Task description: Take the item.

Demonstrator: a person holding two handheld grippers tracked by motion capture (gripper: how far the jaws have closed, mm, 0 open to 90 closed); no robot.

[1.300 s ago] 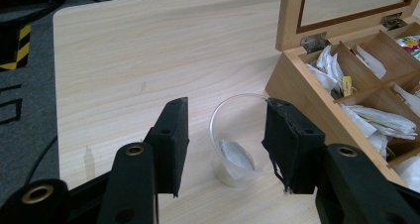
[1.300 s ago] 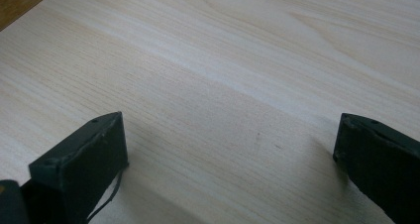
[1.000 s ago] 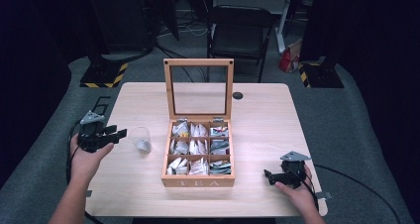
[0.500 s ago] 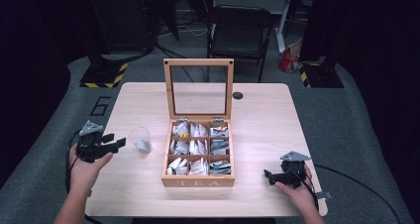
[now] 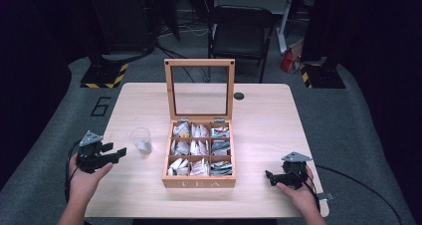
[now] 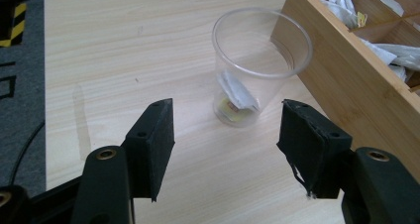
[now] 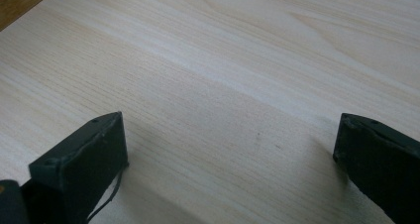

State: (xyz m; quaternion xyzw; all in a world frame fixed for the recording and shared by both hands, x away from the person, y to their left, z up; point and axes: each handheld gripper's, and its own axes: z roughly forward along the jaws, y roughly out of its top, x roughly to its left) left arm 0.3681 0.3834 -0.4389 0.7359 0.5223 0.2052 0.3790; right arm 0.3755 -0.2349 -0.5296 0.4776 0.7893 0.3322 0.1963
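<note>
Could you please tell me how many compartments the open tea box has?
9, in a three-by-three grid inside the tea box: three along the hinged back, three across the middle, three along the front. All hold tea bags.

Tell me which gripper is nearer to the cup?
The left gripper: the cup stands just ahead of its open jaws, while the right gripper lies beyond the tea box.

- Tea box [image 5: 199,177] sits mid-desk [image 5: 268,130], lid [image 5: 199,88] standing upright at its far edge, sachets [image 5: 199,148] in its compartments.
- Cup [image 5: 141,140] stands just left of the box, a tea bag [image 6: 236,92] inside.
- Left claw [image 5: 115,154] sits left of the cup, near the desk's left edge.
- Right claw [image 5: 269,176] sits right of the box, toward the near edge.
- Chair [image 5: 241,33] stands behind the desk.
</note>
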